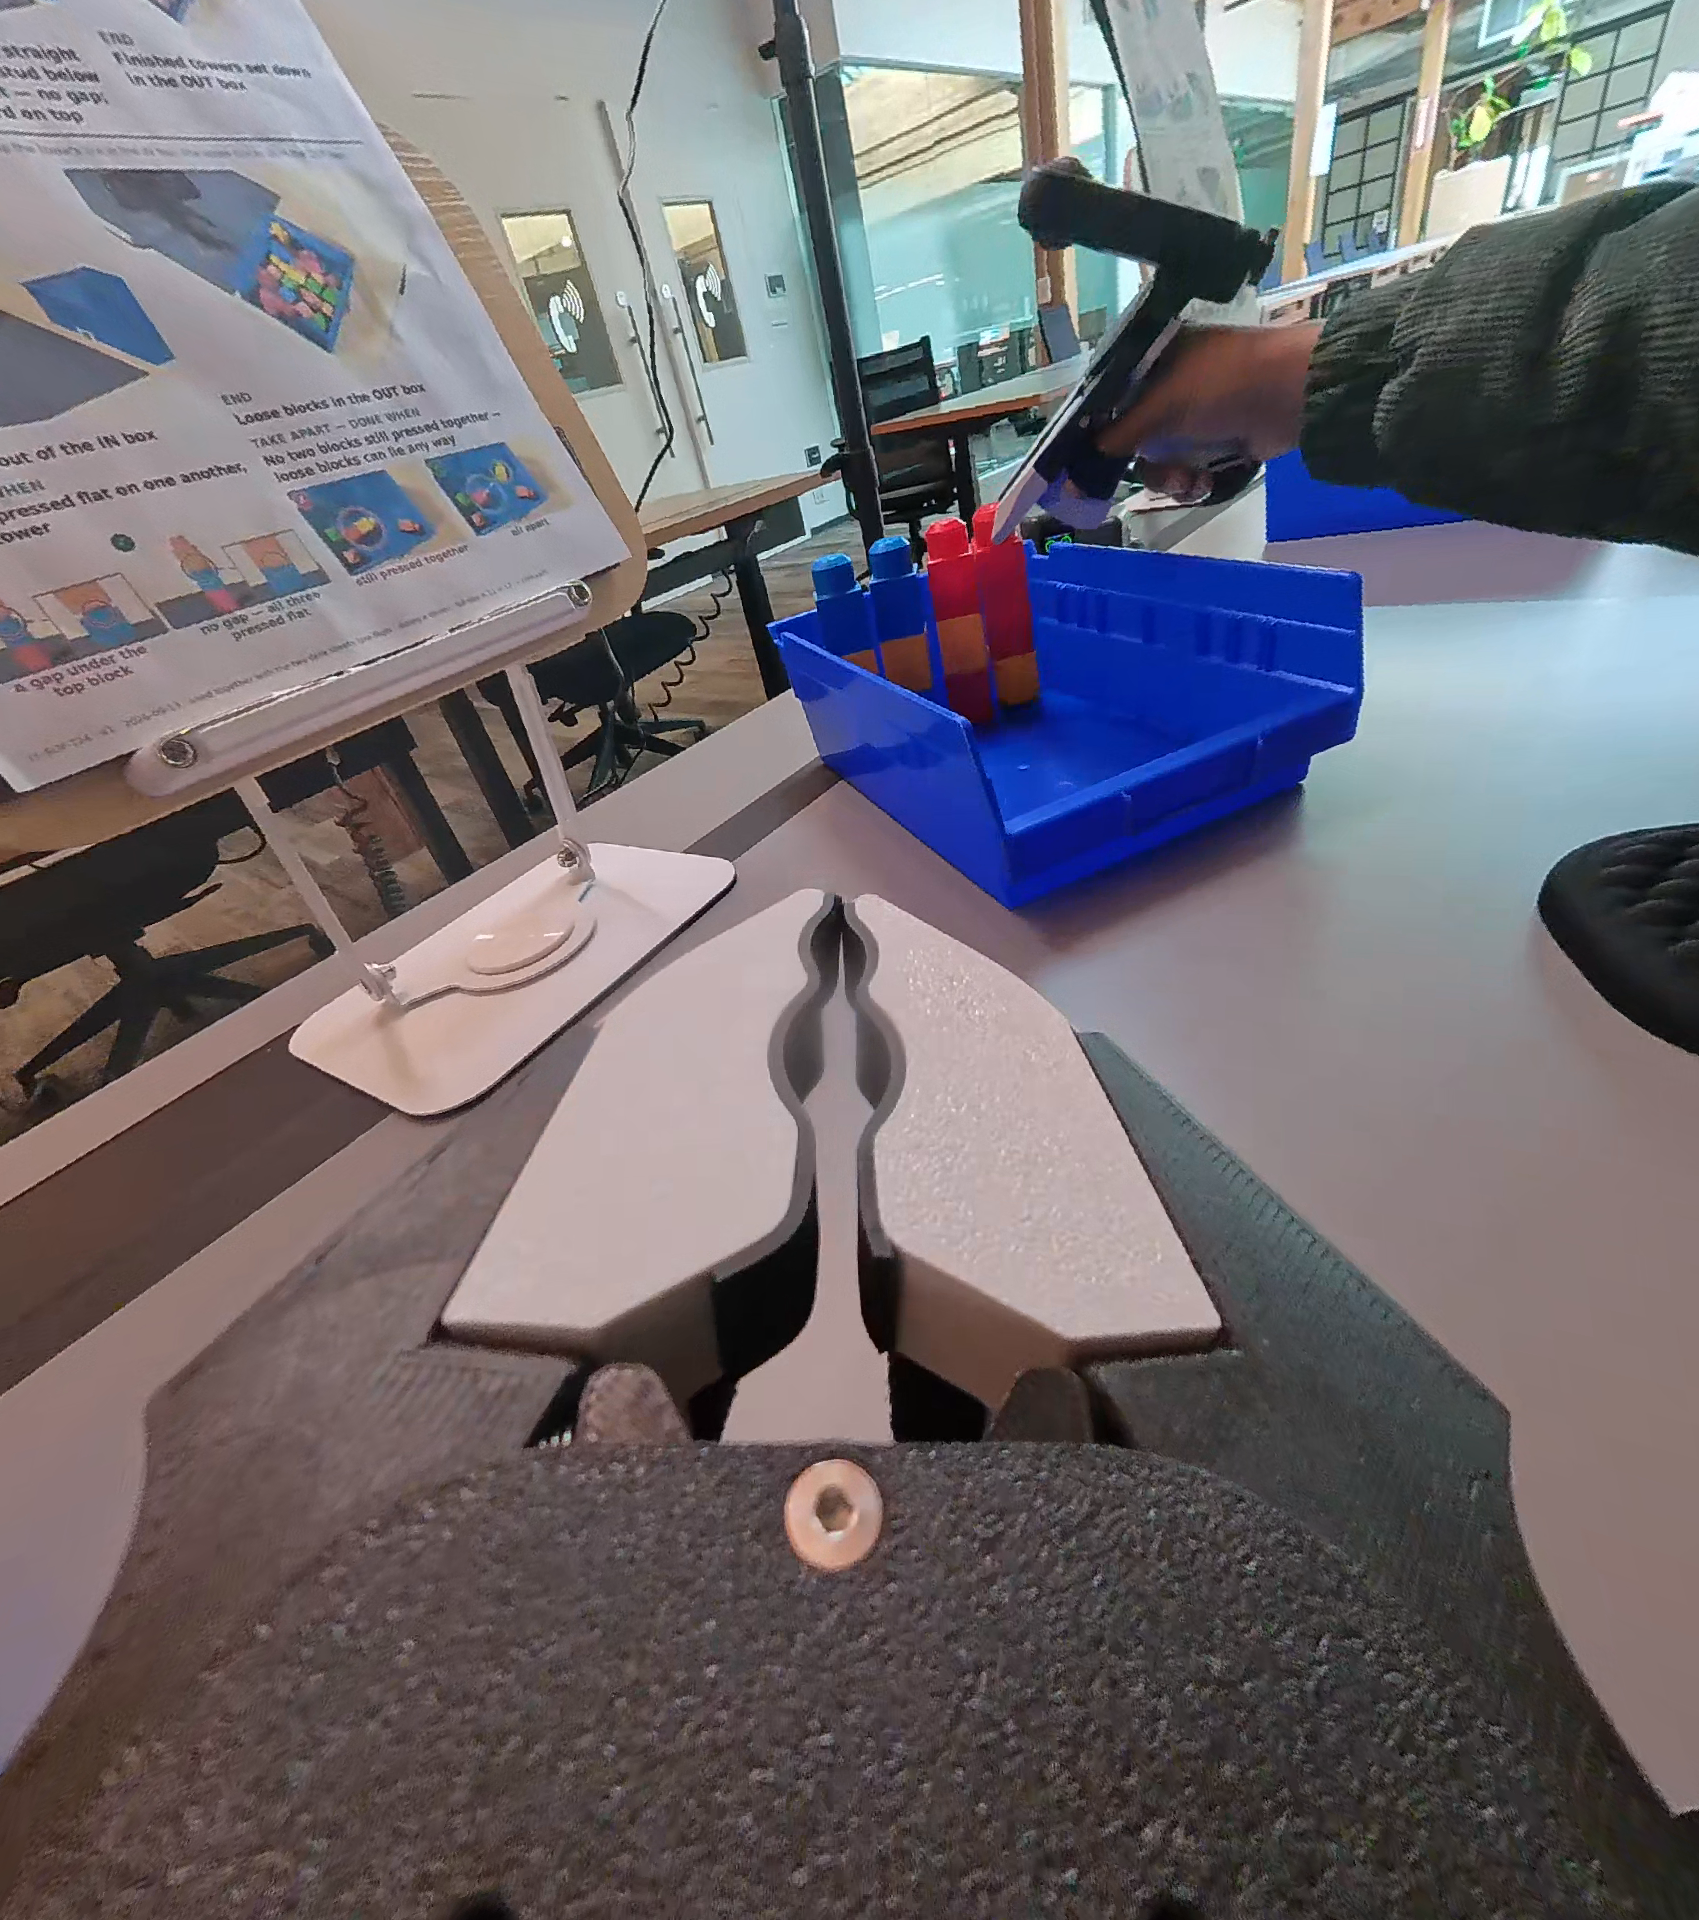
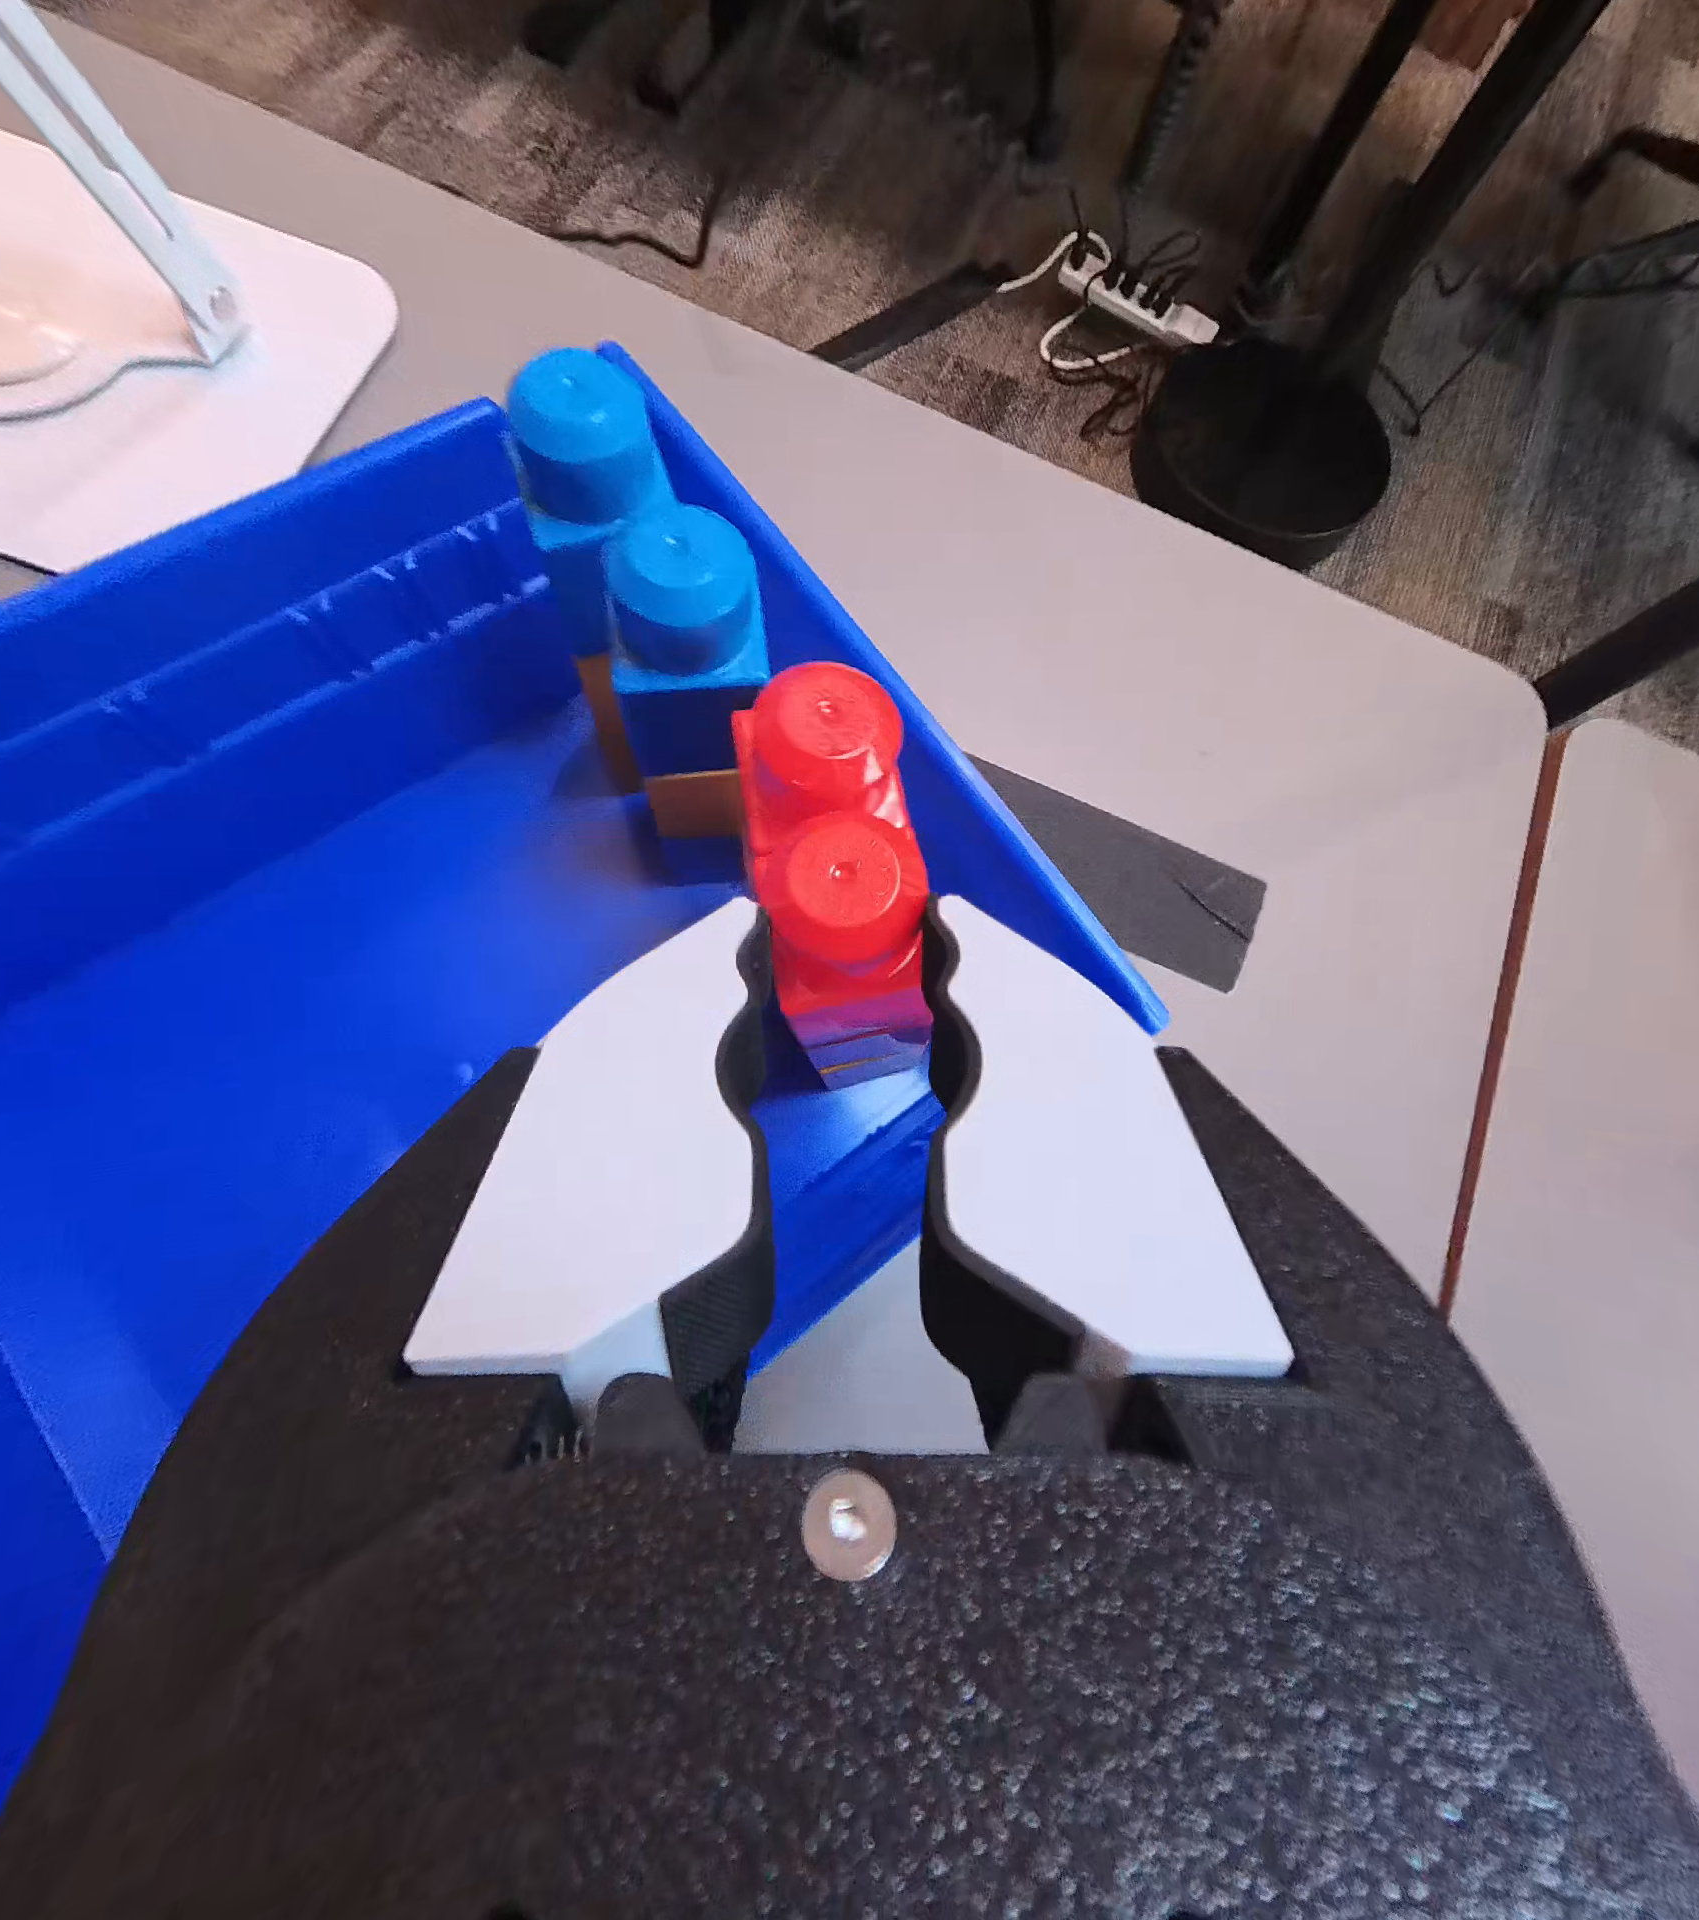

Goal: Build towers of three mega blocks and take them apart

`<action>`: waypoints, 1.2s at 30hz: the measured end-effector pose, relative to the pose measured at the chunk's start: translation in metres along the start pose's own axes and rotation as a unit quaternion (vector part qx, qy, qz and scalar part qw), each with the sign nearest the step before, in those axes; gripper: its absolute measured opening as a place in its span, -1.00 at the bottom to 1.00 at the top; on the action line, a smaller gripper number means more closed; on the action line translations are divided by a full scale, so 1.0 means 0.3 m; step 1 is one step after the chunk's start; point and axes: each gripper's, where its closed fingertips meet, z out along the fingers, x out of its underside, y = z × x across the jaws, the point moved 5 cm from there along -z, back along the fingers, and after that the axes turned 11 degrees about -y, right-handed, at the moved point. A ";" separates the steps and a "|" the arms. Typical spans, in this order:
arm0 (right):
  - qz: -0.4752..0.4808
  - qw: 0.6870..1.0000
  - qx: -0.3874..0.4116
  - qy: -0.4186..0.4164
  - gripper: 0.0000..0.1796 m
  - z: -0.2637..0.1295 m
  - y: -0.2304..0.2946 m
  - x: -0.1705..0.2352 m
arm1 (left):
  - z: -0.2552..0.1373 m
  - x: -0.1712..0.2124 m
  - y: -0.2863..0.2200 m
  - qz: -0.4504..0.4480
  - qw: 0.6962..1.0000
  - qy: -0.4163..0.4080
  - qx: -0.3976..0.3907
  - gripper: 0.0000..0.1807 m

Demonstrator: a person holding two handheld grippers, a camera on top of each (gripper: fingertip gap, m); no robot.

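Right gripper point(image 2: 840, 914) clamped on nearest red tower point(image 2: 840, 904) in blue bin point(image 2: 201, 935); left gripper point(image 1: 840, 914) closed, empty. Next: lift straight up, probably.

four upright three-block towers point(image 1: 938, 623) lined along blue bin point(image 1: 1188, 769) wall.

red tower point(image 2: 840, 904): glossy plastic | bin point(image 2: 201, 935): smooth plastic | table point(image 1: 1447, 1091): matt

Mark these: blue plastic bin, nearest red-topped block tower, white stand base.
blue plastic bin point(image 1: 1151, 821), left wrist view, front wall
nearest red-topped block tower point(image 2: 840, 883), right wrist view, top stud
white stand base point(image 1: 512, 977), left wrist view, flat plate
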 end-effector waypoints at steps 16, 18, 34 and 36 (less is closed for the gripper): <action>0.034 0.966 0.058 -0.250 -0.50 -0.234 0.102 -0.189 | -0.036 -0.082 0.041 0.003 0.999 -0.019 -0.027 -1.00; 0.019 0.951 0.024 -0.307 -0.51 -0.302 0.259 -0.217 | -0.060 -0.110 0.078 0.009 0.998 -0.022 -0.052 -1.00; 0.022 0.934 -0.190 -0.303 -1.00 -0.453 1.091 0.118 | -0.564 -0.082 0.667 0.058 0.863 0.404 -0.297 -0.63; 0.028 0.933 -0.193 -0.303 -1.00 -0.448 1.083 0.125 | -0.603 -0.020 0.690 0.027 0.836 0.475 -0.273 -0.51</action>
